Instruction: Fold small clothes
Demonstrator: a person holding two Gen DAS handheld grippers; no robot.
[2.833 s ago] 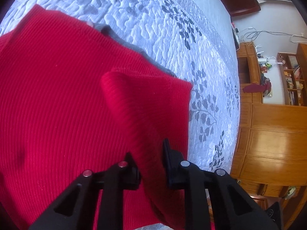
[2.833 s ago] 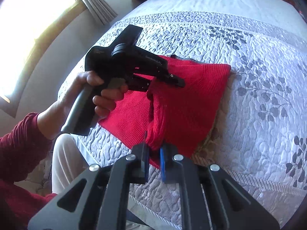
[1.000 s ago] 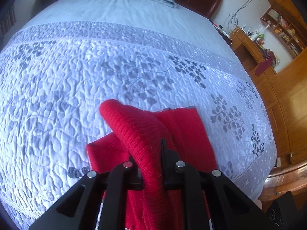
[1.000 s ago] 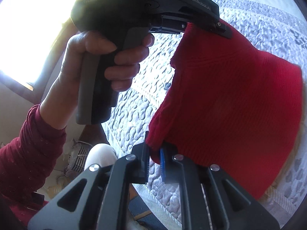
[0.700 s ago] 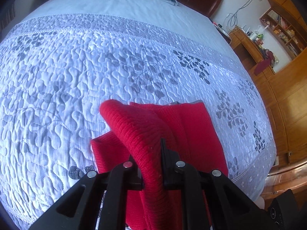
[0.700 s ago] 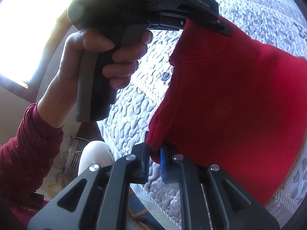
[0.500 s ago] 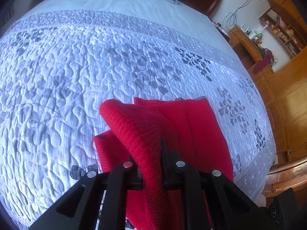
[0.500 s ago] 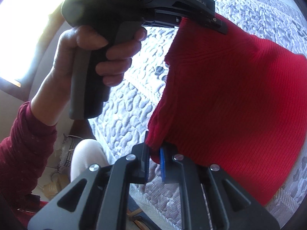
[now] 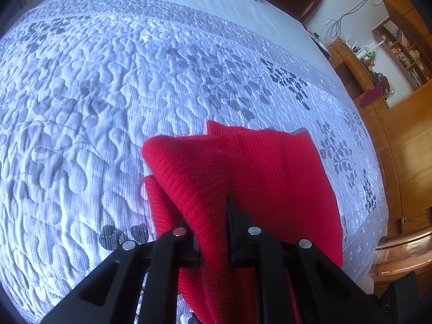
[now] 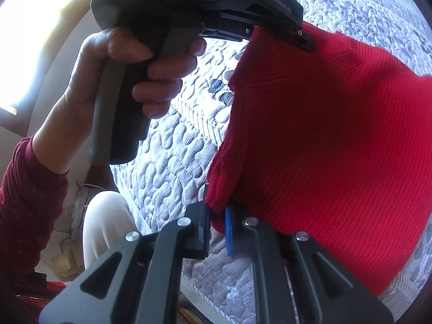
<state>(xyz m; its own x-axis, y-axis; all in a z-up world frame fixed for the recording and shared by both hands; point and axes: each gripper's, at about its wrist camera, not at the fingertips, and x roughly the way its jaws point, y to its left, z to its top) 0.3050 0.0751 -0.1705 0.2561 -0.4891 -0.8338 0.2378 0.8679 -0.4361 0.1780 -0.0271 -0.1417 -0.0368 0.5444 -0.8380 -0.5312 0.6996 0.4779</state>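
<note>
My left tool (image 9: 213, 232) is clamped on a thick fold of the red knit (image 9: 270, 178), which bunches up between its jaws and drapes down onto the bed (image 9: 108, 94). My right tool (image 10: 217, 224) is nipped nearly closed on another corner of the same knit (image 10: 324, 140) (a blue pad shows on one jaw). From the right view I see the left tool (image 10: 305, 40) from the side, its tip pinching the upper edge of the knit, with a hand (image 10: 129, 81) round the grip and a dark red sleeve (image 10: 29, 202) below it. The knit hangs between both tools, its far part lying on the grey leaf-patterned quilt
</note>
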